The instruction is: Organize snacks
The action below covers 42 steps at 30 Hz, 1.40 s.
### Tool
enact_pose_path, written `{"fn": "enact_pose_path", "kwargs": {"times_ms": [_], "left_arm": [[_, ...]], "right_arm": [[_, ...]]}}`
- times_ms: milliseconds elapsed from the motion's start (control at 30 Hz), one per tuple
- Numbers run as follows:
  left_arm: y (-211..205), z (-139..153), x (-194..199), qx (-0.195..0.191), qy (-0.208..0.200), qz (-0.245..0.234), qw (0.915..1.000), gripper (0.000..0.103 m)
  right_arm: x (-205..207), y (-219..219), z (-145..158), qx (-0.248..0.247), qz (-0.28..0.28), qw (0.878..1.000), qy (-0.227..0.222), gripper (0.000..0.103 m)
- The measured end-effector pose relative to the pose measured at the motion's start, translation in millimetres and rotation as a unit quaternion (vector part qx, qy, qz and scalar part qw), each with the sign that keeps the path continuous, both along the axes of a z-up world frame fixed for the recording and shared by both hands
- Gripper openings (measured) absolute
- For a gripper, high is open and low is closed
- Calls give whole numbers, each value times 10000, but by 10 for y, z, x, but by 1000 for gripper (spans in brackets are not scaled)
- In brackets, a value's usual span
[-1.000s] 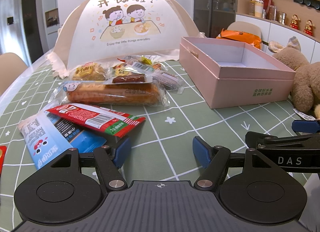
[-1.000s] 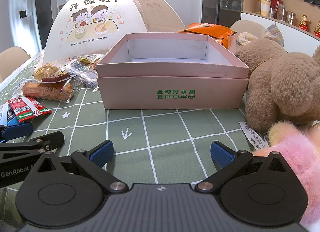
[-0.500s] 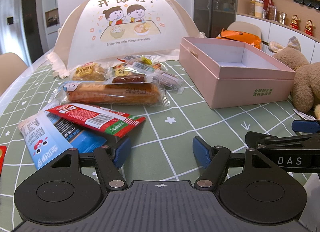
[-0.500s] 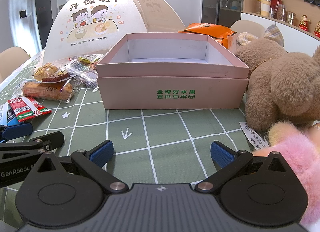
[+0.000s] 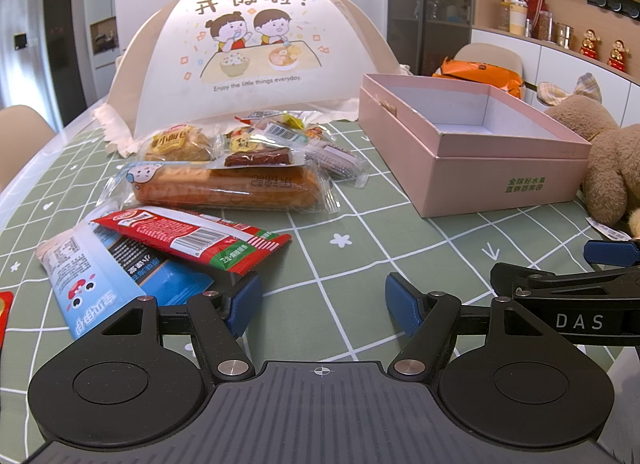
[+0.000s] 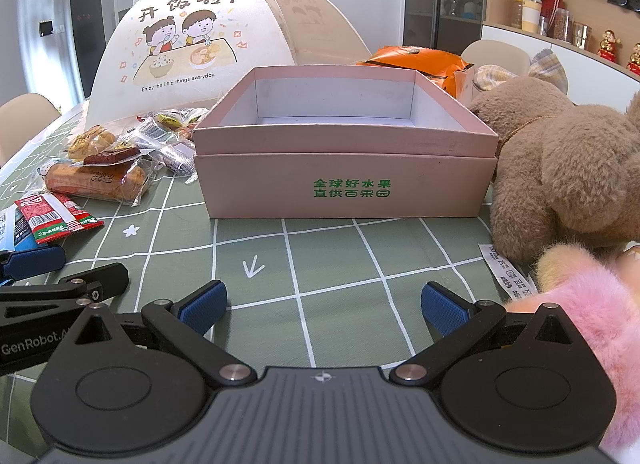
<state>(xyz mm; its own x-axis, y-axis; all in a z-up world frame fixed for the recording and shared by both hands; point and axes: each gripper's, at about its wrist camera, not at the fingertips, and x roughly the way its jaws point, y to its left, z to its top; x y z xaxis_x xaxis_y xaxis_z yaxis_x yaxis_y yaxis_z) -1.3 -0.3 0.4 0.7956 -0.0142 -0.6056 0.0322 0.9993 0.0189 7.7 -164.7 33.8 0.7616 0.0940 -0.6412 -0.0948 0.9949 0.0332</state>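
Note:
A pile of wrapped snacks lies left of an empty pink box [image 5: 472, 152] [image 6: 344, 168]. Nearest is a red sausage packet [image 5: 192, 240] [image 6: 52, 220] lying over a blue-and-white packet [image 5: 92, 280]. Behind them sits a long bread roll in clear wrap [image 5: 224, 188] [image 6: 96, 180], then a round pastry [image 5: 176, 142] and several small sweets [image 5: 288, 132]. My left gripper [image 5: 322, 300] is open, low over the tablecloth just right of the red packet. My right gripper [image 6: 322, 304] is open in front of the box, holding nothing.
A folding food cover [image 5: 256, 52] stands behind the snacks. A brown plush toy [image 6: 568, 168] and a pink fluffy toy [image 6: 592, 304] crowd the right side. An orange bag [image 6: 416, 60] lies behind the box. A green checked tablecloth [image 6: 320, 256] covers the table.

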Motion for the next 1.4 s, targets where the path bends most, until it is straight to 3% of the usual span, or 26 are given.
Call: {"fn": "enact_pose_path", "kwargs": {"times_ms": [867, 967, 1067, 1167, 1267, 1367, 1400], "left_arm": [[-9, 2, -4, 92, -11, 16, 10000, 75], [8, 101, -93, 38, 238, -16, 9997, 69], [184, 354, -302, -169, 415, -40, 9990, 69], [581, 610, -525, -206, 420, 274, 9985, 69], [1229, 741, -686, -147, 475, 971, 9940, 69], [1907, 700, -720, -145, 735, 1772, 9813, 68], [2161, 683, -735, -270, 832, 2041, 9750, 68]], "right_arm": [[-8, 13, 1, 5, -1, 10000, -2, 103], [22, 16, 42, -11, 206, 9995, 239, 103], [5, 42, 98, -67, 338, 9973, 642, 103], [5, 73, 121, -118, 329, 9961, 805, 103], [70, 55, 178, -136, 265, 9933, 1117, 103], [131, 159, 236, -200, 416, 9873, 1520, 102], [133, 235, 268, -211, 468, 9856, 1609, 95]]}}
